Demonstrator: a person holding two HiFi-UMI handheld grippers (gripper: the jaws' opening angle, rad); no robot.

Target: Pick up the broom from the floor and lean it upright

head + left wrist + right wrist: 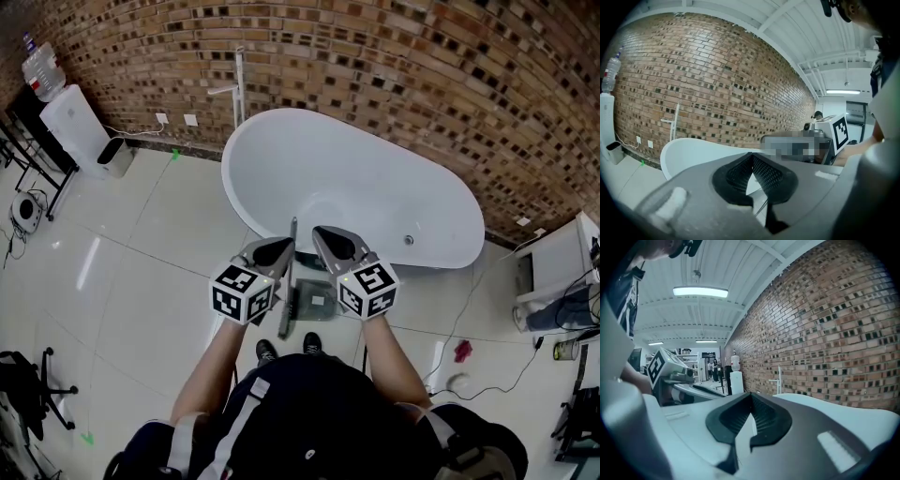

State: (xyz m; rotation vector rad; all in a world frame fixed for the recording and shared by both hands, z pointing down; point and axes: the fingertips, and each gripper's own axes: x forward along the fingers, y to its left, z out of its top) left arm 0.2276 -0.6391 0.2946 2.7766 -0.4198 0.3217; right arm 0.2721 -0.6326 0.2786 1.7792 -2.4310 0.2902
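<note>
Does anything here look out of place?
Yes: a white bathtub stands against the brick wall in what looks like a workshop, and a small pink thing lies loose on the floor to its right.

The white tiled floor (141,253) carries a bathtub (375,178), with a water dispenser (75,127) and bin (114,156) to its left and a red object (463,351) to its right.

No word, number or brand can be read anywhere in the room; the cube (242,292) on the left tongs (284,247) and the one on the right tongs (323,239) bear only black-and-white square patterns, no letters; the label on the bottle (42,70) in the floor's far left corner is too small to read.
</note>
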